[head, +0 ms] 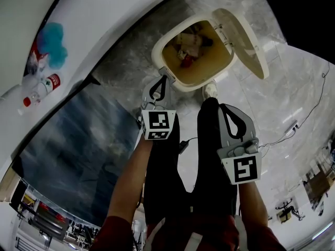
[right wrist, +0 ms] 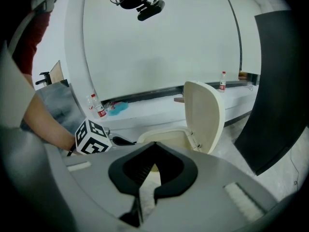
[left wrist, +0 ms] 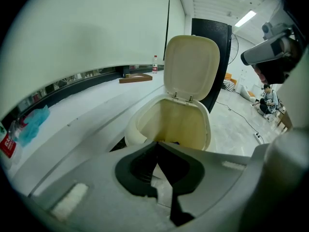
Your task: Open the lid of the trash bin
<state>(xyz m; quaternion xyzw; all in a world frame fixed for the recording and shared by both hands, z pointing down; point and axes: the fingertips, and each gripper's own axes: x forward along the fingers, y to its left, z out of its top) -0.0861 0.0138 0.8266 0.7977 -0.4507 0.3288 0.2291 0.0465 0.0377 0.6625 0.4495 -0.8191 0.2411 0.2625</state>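
The trash bin (head: pixel 189 87) stands at twelve o'clock, its lid (head: pixel 243 41) already raised toward two o'clock. The lid looks like light, stiff, smooth plastic, best taken at its free edge. The left claw (head: pixel 164 78) and right claw (head: pixel 224 107) have their tips together, empty.

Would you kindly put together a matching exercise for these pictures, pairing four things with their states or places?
Things:
1. lid
2. left gripper
3. bottle
4. trash bin

States or places:
A. has rubbish inside
B. red label, on the white ledge
C. swung up, open
D. jaws together, holding nothing

Pairs: 1-C; 2-D; 3-B; 4-A
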